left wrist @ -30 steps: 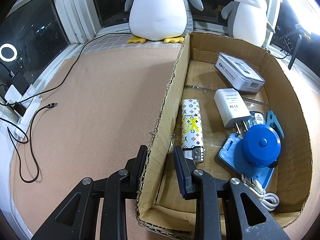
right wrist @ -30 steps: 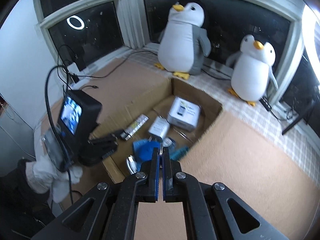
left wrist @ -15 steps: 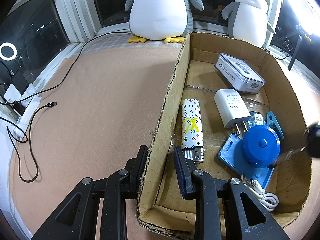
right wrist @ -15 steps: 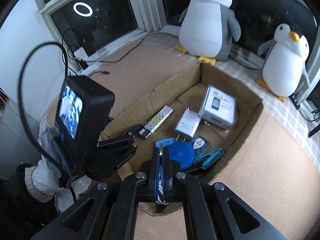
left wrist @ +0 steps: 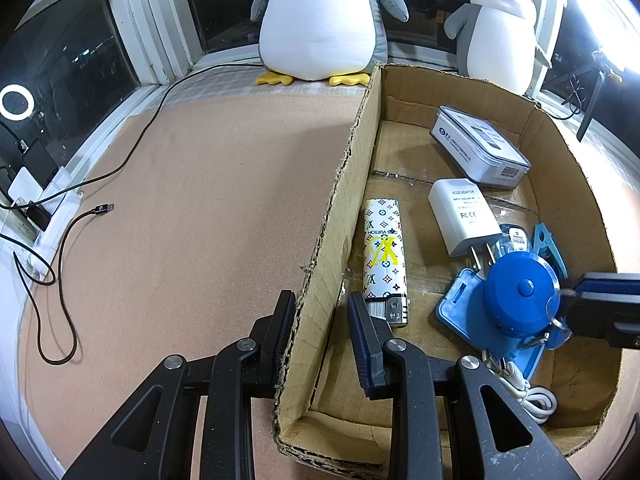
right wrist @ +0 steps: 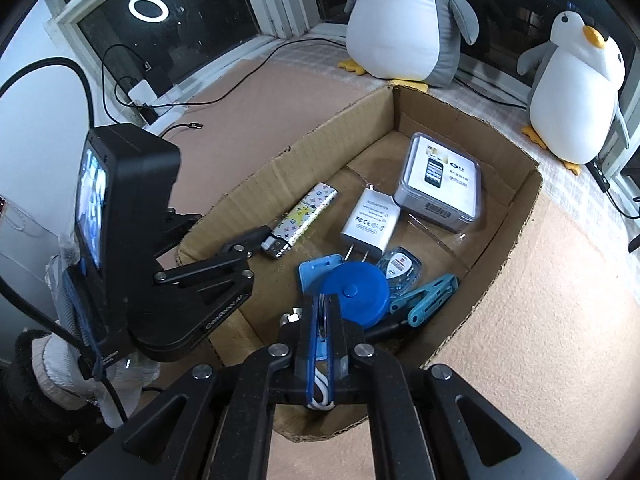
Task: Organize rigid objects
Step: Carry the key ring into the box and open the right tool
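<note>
while the left gripper [left wrist: 320, 320] straddles the near side wall of a cardboard box [left wrist: 572, 184], one finger outside and one inside with a gap showing, it looks placed to steady the box rather than pinch it; the jaws are released, not clamped. inside the box lie a patterned lighter [left wrist: 384, 256] along that wall, a white plug adapter [left wrist: 460, 216], a white boxed item [left wrist: 480, 148] toward the far end, a round blue tape-measure-like disc [left wrist: 520, 292] on a blue flat piece, a teal clip [right wrist: 428, 300] and a coiled white cable [left wrist: 532, 396]. the right gripper [right wrist: 323, 320] reaches in from the opposite side, jaws nearly closed on something small and clear, perhaps a ring or tag beside the blue disc; what it is cannot be told. the grip seems meant to carry a last small item in among the others. two plush penguins [left wrist: 320, 20] sit on the windowsill beyond, apart from the box.
</note>
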Demonstrator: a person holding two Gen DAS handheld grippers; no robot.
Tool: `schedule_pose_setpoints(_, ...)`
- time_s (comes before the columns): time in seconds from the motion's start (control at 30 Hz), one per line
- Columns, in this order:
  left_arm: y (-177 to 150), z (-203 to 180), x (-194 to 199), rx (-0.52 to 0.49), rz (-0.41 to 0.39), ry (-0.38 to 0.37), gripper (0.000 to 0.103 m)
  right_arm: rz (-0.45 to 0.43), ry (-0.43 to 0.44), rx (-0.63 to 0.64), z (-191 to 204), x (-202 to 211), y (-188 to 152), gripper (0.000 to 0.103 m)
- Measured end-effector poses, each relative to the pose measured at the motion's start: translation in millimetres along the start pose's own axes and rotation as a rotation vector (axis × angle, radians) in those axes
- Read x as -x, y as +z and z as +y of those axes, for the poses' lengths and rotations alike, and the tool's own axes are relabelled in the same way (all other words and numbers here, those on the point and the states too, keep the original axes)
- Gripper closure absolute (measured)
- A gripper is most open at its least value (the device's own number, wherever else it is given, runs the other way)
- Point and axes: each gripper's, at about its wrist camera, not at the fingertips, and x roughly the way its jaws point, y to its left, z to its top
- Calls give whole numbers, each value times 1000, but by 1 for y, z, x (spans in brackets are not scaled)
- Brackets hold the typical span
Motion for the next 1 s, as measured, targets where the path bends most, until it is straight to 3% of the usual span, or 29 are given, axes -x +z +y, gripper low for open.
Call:
schedule_pose_setpoints(0.03,0,0,0,0,0,0,74,-1,2,-5,-2,0,0,84)
schedule_pose_setpoints(0.27,0,0,0,0,0,0,74,3,-9,-20,-5,-3,-2,74)
schedule_pose_setpoints(0.33,0,0,0,-1,0,0,74,-1,-12,-23,-5,-3,-4,67)
schedule_pose_setpoints(0.7,0,0,0,-2,1,2,74,-28,-29,-67,-10,7,-13,55)
schedule_pose_setpoints(0.83,-2,2,0,3,2,8,67,-50,-57,-89,-12,13,-18,53)
schedule_pose_setpoints(1.0,-4,8,7,15,-9,16,67,-92,-85,-115,-12,25,-25,48)
